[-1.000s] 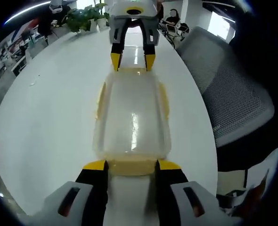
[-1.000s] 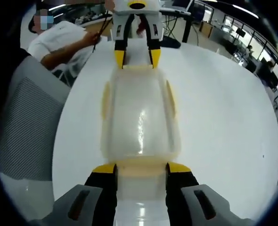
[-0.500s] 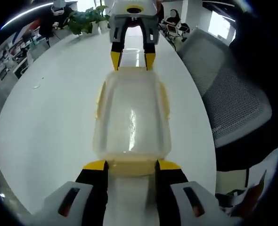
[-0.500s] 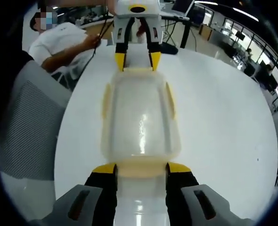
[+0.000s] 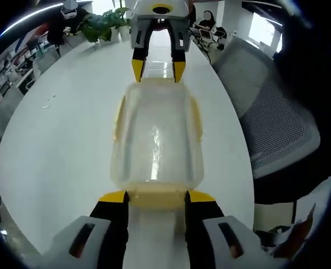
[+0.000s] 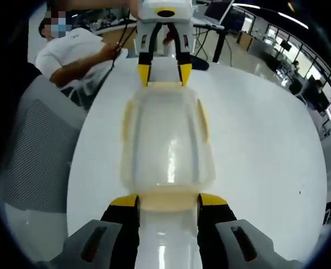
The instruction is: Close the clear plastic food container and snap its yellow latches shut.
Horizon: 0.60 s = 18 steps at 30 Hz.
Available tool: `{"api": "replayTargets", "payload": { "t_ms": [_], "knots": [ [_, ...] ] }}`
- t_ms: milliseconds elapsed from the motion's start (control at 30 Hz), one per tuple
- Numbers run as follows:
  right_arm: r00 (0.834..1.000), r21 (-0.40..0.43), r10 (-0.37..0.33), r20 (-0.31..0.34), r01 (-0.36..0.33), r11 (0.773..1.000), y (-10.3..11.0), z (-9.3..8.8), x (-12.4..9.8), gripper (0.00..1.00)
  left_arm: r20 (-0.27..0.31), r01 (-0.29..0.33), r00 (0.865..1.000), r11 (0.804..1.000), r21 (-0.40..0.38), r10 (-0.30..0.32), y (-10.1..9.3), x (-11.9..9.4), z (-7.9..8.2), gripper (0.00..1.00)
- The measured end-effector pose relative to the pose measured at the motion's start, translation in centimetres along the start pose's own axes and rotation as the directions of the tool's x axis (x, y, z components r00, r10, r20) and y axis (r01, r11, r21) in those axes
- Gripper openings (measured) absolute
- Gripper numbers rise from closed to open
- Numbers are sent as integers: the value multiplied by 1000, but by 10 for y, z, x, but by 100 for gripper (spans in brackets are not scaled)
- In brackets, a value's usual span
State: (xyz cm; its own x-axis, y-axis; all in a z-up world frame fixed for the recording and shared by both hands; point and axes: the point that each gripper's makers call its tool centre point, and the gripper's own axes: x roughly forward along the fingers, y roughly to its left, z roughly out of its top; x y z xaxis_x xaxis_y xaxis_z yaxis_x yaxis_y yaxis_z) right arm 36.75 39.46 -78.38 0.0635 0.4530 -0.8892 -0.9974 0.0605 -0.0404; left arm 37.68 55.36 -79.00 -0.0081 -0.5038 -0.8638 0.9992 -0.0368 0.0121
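Container [image 5: 157, 140], clear plastic with its lid on, lies on the white counter [image 5: 59, 134], a grey mesh chair [image 5: 272, 117] beside it. Left tongs [image 5: 154, 197] and right tongs [image 6: 168, 200] meet opposite ends of the container, each set parted, straddling a yellow end latch [image 5: 156, 199].

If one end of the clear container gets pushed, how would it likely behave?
The container looks empty and thin-walled, so probably light. On the glossy white table it would likely slide, not tip, being low and wide. Its yellow end latch probably flexes first.
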Motion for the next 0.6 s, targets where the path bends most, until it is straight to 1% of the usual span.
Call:
{"api": "replayTargets", "payload": {
  "t_ms": [200, 367, 600],
  "knots": [
    [1000, -6, -7, -5, 7, 1000, -1, -6, -9, 39, 12, -7, 1000, 1000, 4, 7, 0, 1, 12, 38],
    [1000, -4, -15, -14, 15, 1000, -1, -13, -18, 39, 13, -9, 1000, 1000, 12, 9, 1, 2, 24, 38],
    [999, -6, -25, -24, 25, 1000, -1, -27, -29, 39, 31, -11, 999, 1000, 15, 10, 1, 6, 40, 38]
  ]
}}
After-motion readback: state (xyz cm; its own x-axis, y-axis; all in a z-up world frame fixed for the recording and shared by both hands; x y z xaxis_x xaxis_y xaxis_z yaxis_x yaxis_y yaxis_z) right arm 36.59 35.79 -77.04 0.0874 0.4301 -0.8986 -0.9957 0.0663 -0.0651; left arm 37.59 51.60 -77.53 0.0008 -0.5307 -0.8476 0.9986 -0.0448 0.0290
